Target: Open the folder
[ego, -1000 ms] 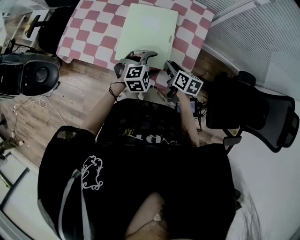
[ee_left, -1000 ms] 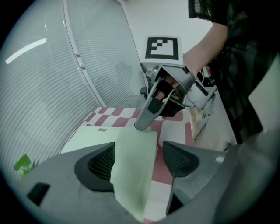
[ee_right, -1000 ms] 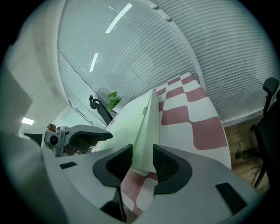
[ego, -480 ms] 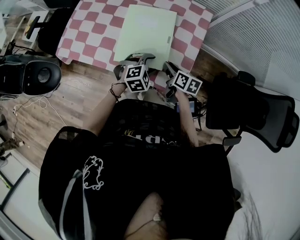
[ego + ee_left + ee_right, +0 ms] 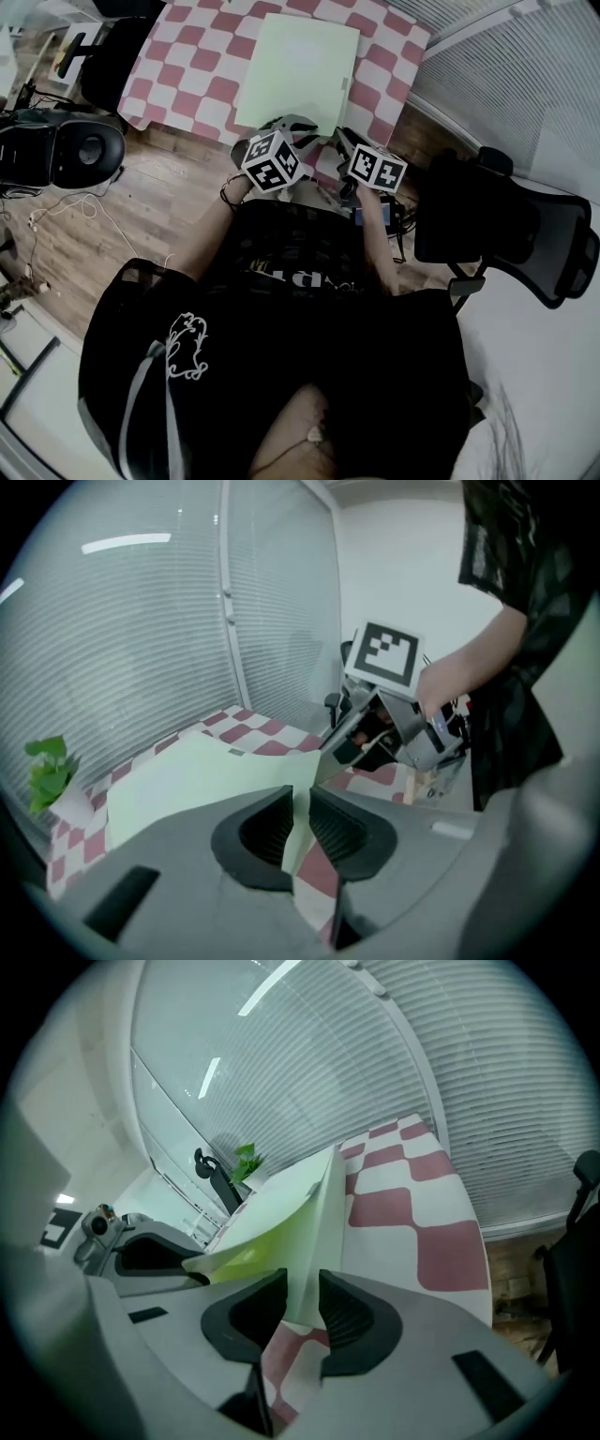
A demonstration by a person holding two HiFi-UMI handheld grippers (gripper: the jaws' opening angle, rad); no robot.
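Observation:
A pale green folder (image 5: 300, 66) lies on the red-and-white checked tablecloth (image 5: 187, 66). Both grippers are at its near edge. My left gripper (image 5: 291, 124) (image 5: 300, 822) is closing its jaws, with the thin edge of the folder's top cover (image 5: 187, 771) pinched between the pads and lifted slightly. My right gripper (image 5: 339, 139) (image 5: 302, 1307) is shut on the folder's edge (image 5: 281, 1194) just to the right. In the right gripper view the cover stands a little apart from the sheet below, showing a yellow-green inside. Each gripper shows in the other's view: the right one (image 5: 375, 738) and the left one (image 5: 141, 1255).
A black office chair (image 5: 506, 225) stands at the right and another black seat (image 5: 56, 150) at the left on the wooden floor. A small green plant (image 5: 47, 766) sits at the table's far end by the window blinds (image 5: 525, 66).
The left gripper's jaws have closed on the folder's near edge. Its marker cube has rolled and risen slightly. The right gripper has stayed put.

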